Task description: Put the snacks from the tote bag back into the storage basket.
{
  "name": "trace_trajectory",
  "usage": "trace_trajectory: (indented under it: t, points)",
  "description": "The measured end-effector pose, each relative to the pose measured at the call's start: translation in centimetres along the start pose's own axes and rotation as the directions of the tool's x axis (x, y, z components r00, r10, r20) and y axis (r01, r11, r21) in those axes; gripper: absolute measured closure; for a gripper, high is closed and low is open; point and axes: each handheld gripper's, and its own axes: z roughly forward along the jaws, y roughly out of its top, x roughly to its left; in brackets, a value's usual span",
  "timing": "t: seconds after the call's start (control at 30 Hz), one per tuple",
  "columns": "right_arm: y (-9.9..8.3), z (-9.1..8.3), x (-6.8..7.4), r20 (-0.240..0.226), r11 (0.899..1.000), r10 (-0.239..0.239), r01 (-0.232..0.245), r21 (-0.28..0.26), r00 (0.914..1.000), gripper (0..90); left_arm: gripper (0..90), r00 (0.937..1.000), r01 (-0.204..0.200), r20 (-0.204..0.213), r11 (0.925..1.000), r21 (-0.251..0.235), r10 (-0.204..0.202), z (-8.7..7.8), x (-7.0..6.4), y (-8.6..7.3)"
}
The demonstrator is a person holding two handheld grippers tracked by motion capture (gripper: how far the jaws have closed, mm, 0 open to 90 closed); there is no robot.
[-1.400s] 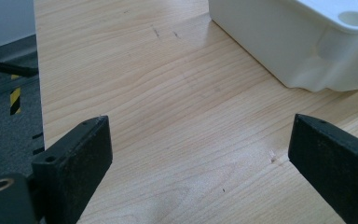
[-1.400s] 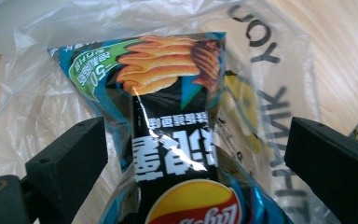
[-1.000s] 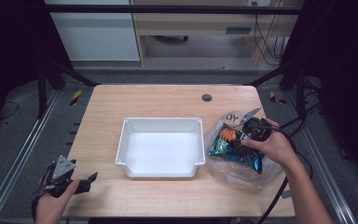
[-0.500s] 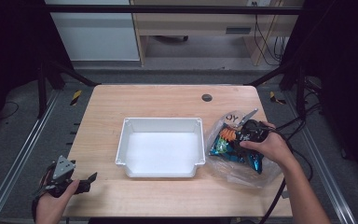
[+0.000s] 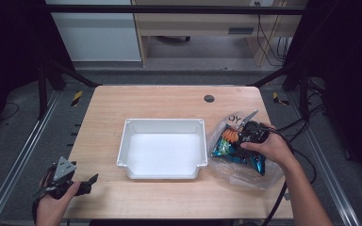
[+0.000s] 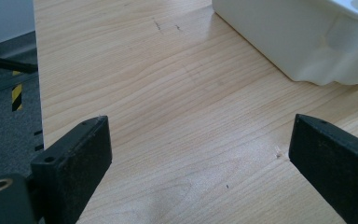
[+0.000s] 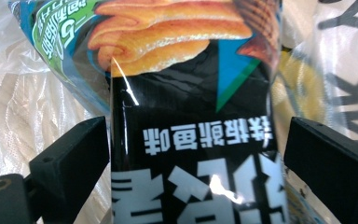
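Almost nothing has moved over the last second: the right gripper [image 5: 248, 132] stays low over the snack packet [image 5: 238, 148], having shifted only slightly, and the left gripper [image 5: 75, 181] stays parked at the table's [image 5: 169, 101] near-left corner. This suggests a grasp being lined up, not yet made.

In the right gripper view, the jaws stand wide apart on either side of the packet [image 7: 191, 140], with gaps on both sides. The left gripper's jaws are also wide open over bare wood.

Where the packet lies: on a clear plastic bag [image 5: 250, 172], just right of the empty white tray [image 5: 162, 129]. Its long axis seems to run diagonally, from far-left to near-right.
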Motion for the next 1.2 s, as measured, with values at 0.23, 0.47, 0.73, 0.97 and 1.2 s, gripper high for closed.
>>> trace_trajectory:
  t: [0.23,0.47,0.73,0.97,1.2]
  points:
    - [-0.4,0.6,-0.1,-0.009,1.0,0.011,-0.011,0.008,0.9999,7.1,5.3,1.0,0.0,0.0,1.0,0.001,0.0,0.1,-0.1,0.0]
    - [-0.8,1.0,-0.3,-0.022,0.999,0.028,-0.028,0.016,0.9994,6.6,5.3,1.0,0.001,0.0,1.0,-0.001,-0.001,0.1,-0.2,0.0]
    - [-0.8,1.3,-0.2,-0.025,0.999,0.029,-0.029,0.017,0.9993,5.8,5.3,1.0,-0.002,0.001,1.0,0.0,0.002,0.1,-0.2,0.0]
    - [-1.1,1.3,0.0,-0.025,1.0,0.024,-0.023,0.015,0.9994,8.0,5.3,1.0,-0.001,-0.001,1.0,-0.002,0.001,0.1,-0.2,0.1]
    - [-1.4,0.8,-0.2,-0.028,1.0,0.011,-0.011,-0.013,0.9996,22.2,5.4,1.0,-0.005,-0.005,1.0,0.003,0.005,0.1,-0.2,0.0]
